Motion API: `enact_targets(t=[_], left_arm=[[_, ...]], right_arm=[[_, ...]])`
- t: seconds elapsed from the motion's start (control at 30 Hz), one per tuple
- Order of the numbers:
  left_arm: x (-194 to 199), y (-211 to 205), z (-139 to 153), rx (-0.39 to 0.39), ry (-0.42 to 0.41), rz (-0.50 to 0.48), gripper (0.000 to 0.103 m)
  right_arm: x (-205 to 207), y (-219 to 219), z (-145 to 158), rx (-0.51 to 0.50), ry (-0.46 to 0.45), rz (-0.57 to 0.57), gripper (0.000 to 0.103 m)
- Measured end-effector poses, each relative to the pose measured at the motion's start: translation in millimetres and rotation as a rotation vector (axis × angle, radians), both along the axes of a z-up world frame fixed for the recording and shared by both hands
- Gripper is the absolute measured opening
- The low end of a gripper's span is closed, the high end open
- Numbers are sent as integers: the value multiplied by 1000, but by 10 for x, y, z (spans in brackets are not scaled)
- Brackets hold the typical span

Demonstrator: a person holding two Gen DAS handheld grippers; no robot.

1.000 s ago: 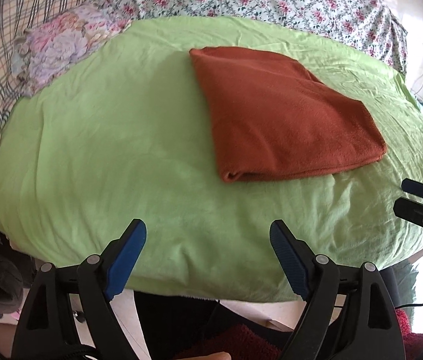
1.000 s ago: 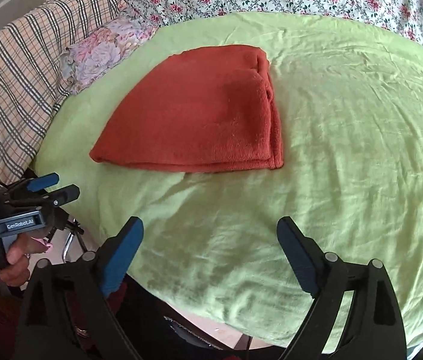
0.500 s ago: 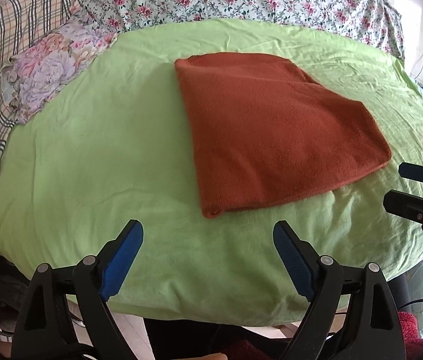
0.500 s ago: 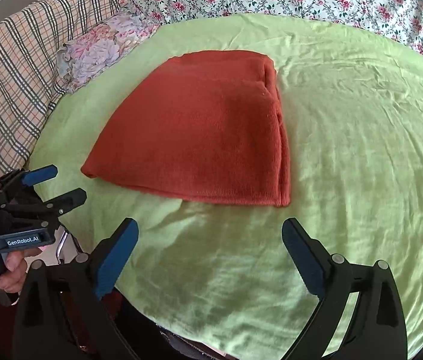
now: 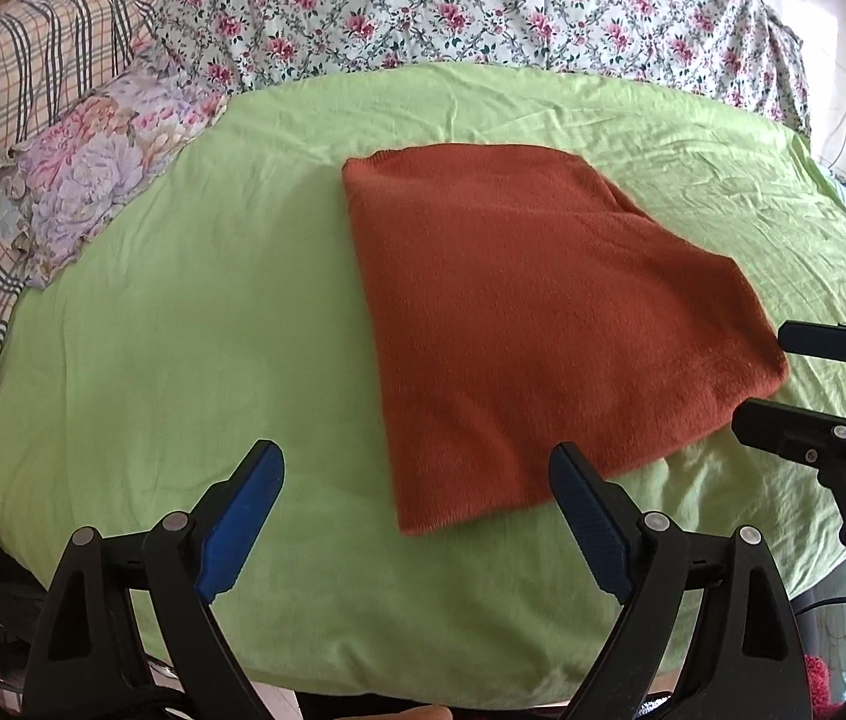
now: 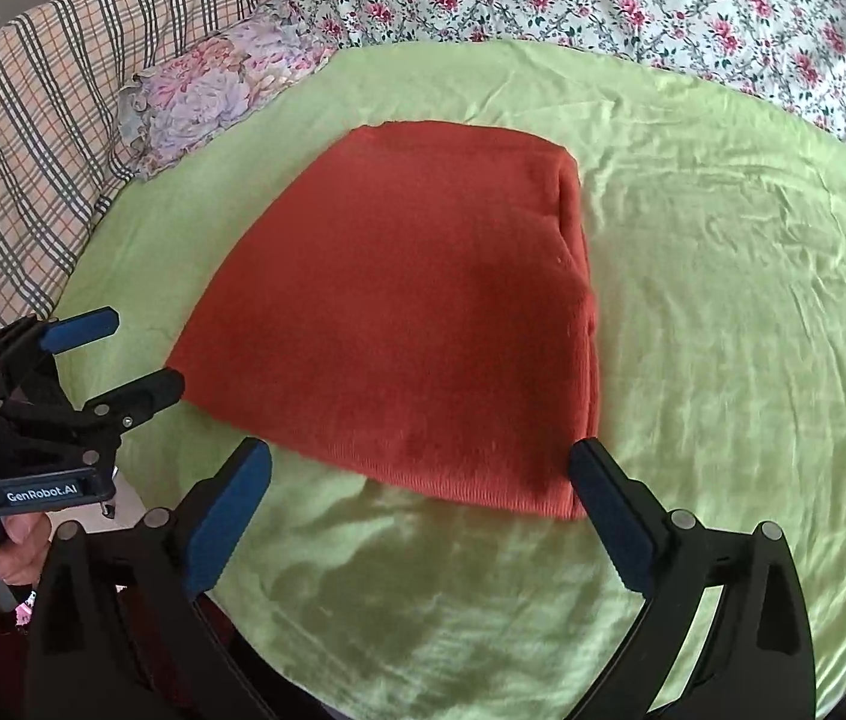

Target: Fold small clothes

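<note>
Folded rust-red cloth (image 5: 537, 324) flat on green sheet (image 5: 183, 312) of bed; left gripper (image 5: 417, 492) and right gripper (image 6: 420, 489) fingers spread wide, right just been opening, nothing held, both hovering at cloth's near edge.

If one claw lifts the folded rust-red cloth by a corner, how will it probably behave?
The rust-red cloth looks like soft knit lying in flat layers on the green sheet, so it would probably droop and unfold. Its fuzzy surface suggests good grip, not slipping. Pushed, it would likely bunch up and wrinkle the sheet.
</note>
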State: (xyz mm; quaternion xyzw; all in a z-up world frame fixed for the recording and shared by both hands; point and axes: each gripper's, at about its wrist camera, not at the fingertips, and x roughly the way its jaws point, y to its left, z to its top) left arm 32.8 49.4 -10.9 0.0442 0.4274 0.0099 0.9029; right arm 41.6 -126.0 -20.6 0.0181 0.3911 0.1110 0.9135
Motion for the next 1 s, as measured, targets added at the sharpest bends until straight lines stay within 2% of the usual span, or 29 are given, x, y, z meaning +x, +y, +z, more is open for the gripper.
enact_targets(t=[0.37,1.0], left_arm=[[206,-23,42,19,-11,32,91],[425,-36,25,-3,10,32,91]], right_arm=[[212,-80,63,22,7,-6,100],[445,-116,82,27,23,5,100]])
